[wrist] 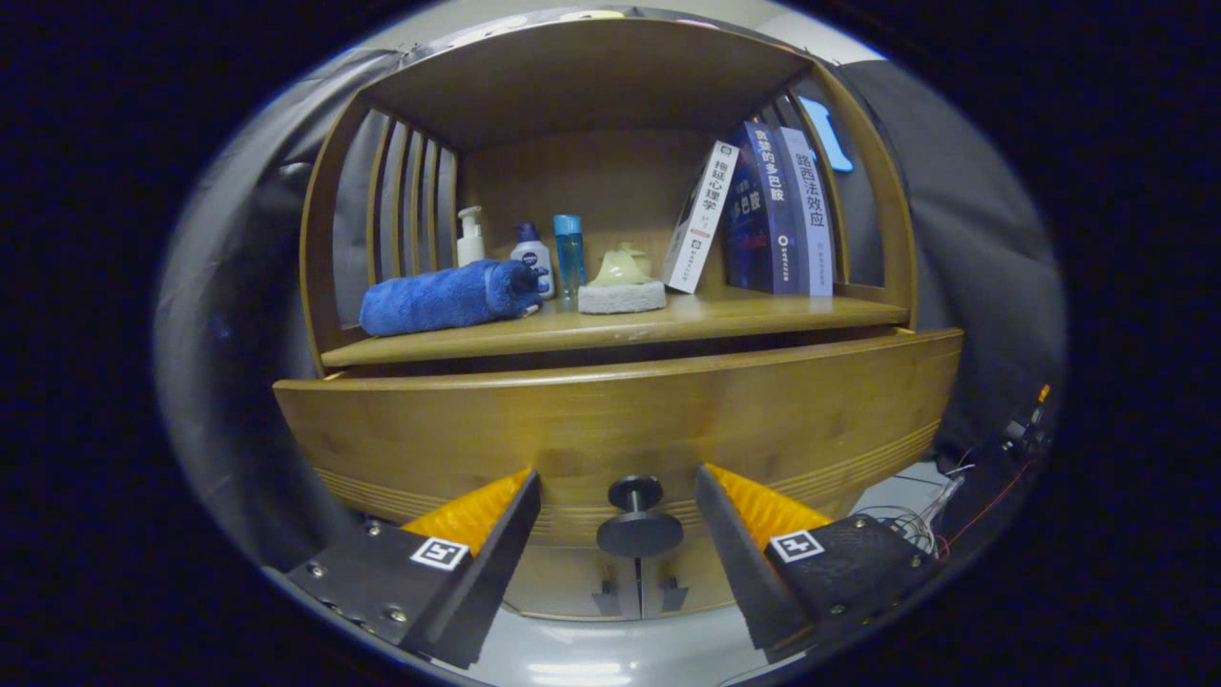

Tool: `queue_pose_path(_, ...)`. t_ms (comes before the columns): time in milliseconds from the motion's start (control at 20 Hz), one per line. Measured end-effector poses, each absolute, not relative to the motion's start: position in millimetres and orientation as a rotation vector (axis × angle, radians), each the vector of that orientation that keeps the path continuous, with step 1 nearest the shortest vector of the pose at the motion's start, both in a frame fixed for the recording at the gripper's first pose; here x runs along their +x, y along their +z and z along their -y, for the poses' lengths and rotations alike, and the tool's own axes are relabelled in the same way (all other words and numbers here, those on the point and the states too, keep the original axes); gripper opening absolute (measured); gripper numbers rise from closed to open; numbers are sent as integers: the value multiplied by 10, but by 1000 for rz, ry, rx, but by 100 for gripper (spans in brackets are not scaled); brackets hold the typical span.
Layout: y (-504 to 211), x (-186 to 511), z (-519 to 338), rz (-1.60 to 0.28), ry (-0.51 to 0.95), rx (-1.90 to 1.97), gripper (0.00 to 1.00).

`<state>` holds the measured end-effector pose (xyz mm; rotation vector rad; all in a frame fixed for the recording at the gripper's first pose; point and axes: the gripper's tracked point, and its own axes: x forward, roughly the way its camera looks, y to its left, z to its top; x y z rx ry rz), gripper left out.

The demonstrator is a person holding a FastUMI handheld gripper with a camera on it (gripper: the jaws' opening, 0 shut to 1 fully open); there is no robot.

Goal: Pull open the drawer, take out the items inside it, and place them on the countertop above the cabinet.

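The wooden drawer front point(429, 429) spans the cabinet just ahead of me. It seems to stand a little forward of the countertop point(763, 313), with a dark gap along its top; the inside is hidden. Its dark round knob point(637, 520) sits between my fingers, near their tips. My gripper point(618, 482) is open, one finger on each side of the knob with a gap to each, neither pressing on it.
On the countertop lie a rolled blue towel point(444, 298), three small bottles point(532, 256), a sponge point(621, 296) with a pale yellow thing on it, and leaning books point(763, 215). Two lower cabinet doors with small handles point(637, 596) sit under the drawer. Cables point(916, 520) trail on the right.
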<state>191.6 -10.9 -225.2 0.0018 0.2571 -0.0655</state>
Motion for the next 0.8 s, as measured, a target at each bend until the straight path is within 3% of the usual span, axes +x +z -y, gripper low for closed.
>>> queue_pose_path(400,-2365,2325,43,-295,-72,-45,99)
queue_pose_path(800,-2456,2207,82,-313,-63,-20,99)
